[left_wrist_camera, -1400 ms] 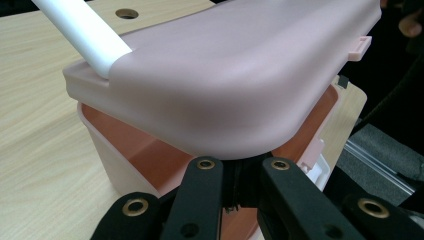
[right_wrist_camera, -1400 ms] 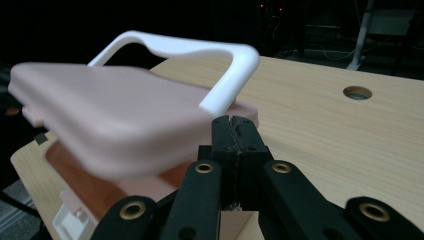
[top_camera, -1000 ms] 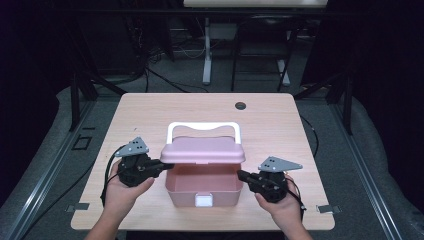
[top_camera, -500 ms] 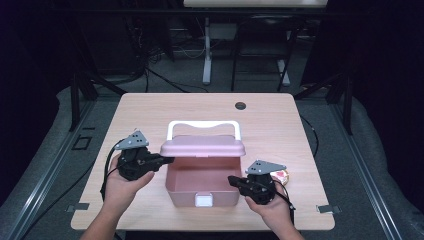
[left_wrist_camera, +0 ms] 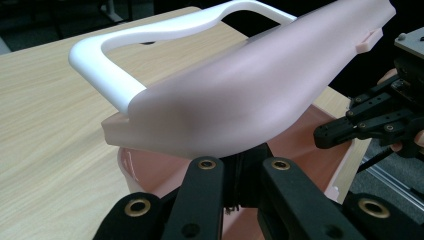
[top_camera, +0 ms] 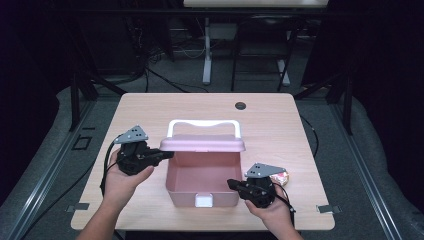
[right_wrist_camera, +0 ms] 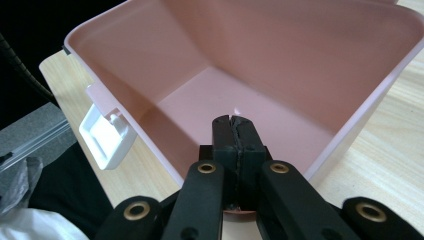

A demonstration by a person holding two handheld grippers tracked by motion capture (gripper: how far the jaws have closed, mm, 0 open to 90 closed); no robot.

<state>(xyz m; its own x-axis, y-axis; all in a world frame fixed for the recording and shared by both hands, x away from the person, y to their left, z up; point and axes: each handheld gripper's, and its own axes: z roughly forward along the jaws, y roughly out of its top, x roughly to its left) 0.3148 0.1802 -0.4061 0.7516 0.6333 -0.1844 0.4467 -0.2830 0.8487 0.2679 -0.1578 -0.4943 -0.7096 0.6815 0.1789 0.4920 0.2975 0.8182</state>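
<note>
room: pretty dark all round, grey floor [top_camera: 350, 150], black frame legs and loose cables behind the tabletop
tabletop [top_camera: 150, 115]: light wood grain, with a small dark round cap [top_camera: 240, 105] near the far edge
pink box [top_camera: 200, 175]: sits mid-tabletop toward the near edge, open, nothing inside that I can see
lid [top_camera: 202, 144]: pink, tipped up over the back of the box, white handle [top_camera: 202, 124] along its far side
latch [top_camera: 203, 200]: little white tab on the front wall
left gripper [top_camera: 167, 154]: jaws closed together, tips right at the lid's left end under its edge; can't tell if they pinch it
right gripper [top_camera: 231, 183]: jaws shut with nothing between them, tips over the box's right rim
packet [top_camera: 280, 176]: small reddish thing just right of that gripper, too blurry to name
writing: no readable label or brand anywhere
view differences: right gripper view looks down into the bare box floor, left gripper view gets the lid's underside close up
</note>
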